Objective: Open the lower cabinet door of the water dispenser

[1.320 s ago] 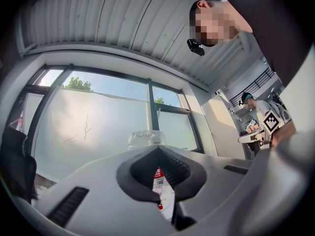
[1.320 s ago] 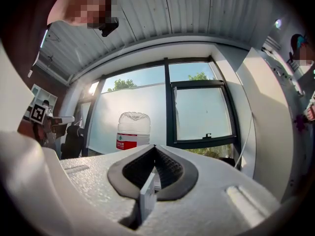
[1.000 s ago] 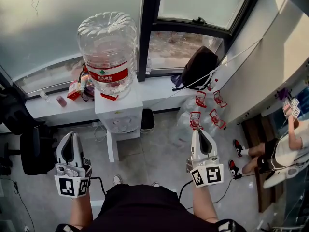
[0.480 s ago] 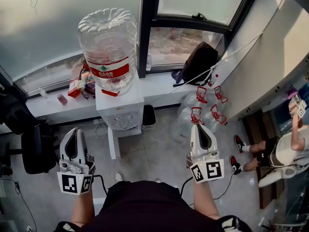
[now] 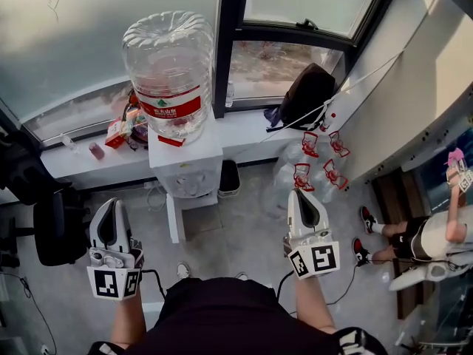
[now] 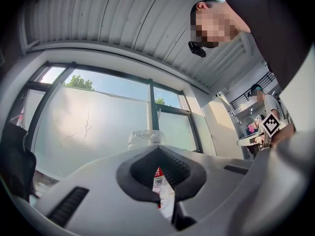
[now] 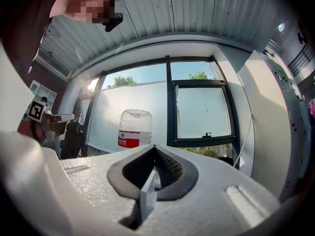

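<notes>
The white water dispenser point(image 5: 186, 167) stands against the window sill with a big clear bottle point(image 5: 171, 65) with a red label on top. Its lower cabinet point(image 5: 177, 219) shows only as a narrow strip from above, so I cannot make out the door. My left gripper point(image 5: 114, 205) hangs over the floor to the left of the cabinet and short of it, jaws together, empty. My right gripper point(image 5: 297, 194) is off to the right, also shut and empty. In the left gripper view the bottle point(image 6: 143, 137) rises just past the gripper point(image 6: 158, 147). In the right gripper view the bottle point(image 7: 135, 128) stands farther off, left of the gripper point(image 7: 155, 147).
A black office chair point(image 5: 46, 226) stands at the left. A small black bin point(image 5: 228, 180) sits right of the dispenser. Empty bottles with red handles point(image 5: 314, 167) lie on the floor at the right, below a black bag point(image 5: 304, 96). Another person point(image 5: 436, 237) sits far right.
Both grippers stay shut and almost where they were. The view has drifted slightly, and the person at the far right has shifted.
</notes>
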A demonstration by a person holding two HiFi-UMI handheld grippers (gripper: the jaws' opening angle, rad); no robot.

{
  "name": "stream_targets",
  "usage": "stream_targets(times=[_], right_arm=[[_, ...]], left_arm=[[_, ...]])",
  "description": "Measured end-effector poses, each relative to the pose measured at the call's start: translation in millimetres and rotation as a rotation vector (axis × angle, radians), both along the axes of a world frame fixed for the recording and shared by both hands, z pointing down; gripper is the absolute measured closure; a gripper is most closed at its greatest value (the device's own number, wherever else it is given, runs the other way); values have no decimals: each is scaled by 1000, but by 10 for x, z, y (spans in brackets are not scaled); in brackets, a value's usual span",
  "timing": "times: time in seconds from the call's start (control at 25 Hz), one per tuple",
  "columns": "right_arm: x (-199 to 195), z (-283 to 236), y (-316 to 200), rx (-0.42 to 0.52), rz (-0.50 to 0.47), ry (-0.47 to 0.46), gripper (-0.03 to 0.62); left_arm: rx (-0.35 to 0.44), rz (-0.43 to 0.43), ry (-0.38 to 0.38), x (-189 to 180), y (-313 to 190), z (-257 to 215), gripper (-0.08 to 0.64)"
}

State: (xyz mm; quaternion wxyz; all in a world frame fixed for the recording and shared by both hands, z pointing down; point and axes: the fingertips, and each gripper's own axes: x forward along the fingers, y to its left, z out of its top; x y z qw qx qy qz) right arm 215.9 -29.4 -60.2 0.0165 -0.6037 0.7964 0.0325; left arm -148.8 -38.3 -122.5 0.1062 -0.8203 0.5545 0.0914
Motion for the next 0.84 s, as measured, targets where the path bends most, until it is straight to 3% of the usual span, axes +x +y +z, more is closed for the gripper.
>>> stream_targets(times=[0.84], right_arm=[[-52, 40, -33, -8, 1, 2, 588]], left_arm=[[-33, -12, 13, -57, -5, 136, 552]])
